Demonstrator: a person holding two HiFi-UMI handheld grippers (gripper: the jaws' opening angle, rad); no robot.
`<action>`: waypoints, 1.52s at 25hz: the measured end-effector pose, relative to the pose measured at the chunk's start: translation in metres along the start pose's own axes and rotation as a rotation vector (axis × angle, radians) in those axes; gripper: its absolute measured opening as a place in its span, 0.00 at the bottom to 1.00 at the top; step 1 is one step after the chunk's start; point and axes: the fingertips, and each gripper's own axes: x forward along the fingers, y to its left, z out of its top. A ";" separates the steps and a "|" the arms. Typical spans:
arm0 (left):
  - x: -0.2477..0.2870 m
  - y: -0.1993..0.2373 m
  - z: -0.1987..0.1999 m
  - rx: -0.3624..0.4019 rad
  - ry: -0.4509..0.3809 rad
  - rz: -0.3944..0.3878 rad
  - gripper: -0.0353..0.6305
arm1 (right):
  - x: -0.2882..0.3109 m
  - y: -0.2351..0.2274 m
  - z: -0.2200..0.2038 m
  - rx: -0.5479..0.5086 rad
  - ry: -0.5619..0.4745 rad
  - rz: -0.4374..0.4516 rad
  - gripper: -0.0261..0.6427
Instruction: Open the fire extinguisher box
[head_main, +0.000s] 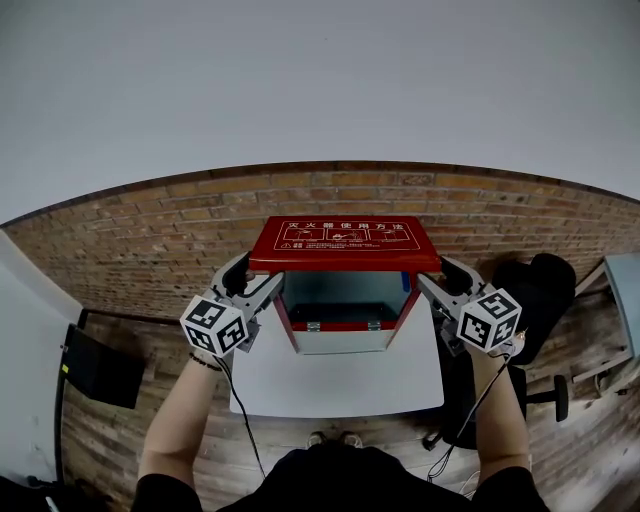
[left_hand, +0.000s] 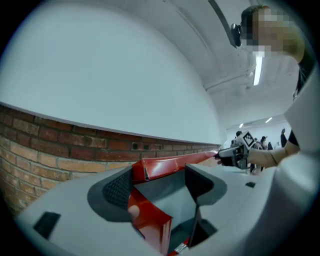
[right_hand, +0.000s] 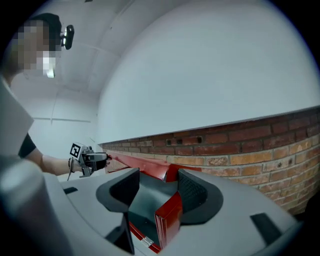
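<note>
A red fire extinguisher box stands on a small white table against a brick wall. Its red lid, with white print, is raised to about level, and the pale inside shows beneath it. My left gripper is at the lid's left front corner and my right gripper at the right front corner. In the left gripper view the jaws stand wide apart, with the lid corner and the box's side wall between them. The right gripper view is the same: gripper open, lid corner and side wall between its jaws.
The brick wall runs close behind the box, with plain white wall above it. A black office chair stands to the right of the table and a black case lies on the wooden floor to the left. Cables hang from both grippers.
</note>
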 end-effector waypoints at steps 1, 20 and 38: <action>0.003 0.002 0.004 0.035 0.004 0.014 0.60 | 0.003 -0.002 0.004 -0.026 0.007 -0.017 0.41; 0.056 0.040 0.072 0.121 -0.085 0.082 0.60 | 0.047 -0.043 0.080 -0.172 -0.127 -0.120 0.41; 0.120 0.087 0.094 0.113 -0.051 0.141 0.60 | 0.107 -0.093 0.116 -0.185 -0.129 -0.180 0.41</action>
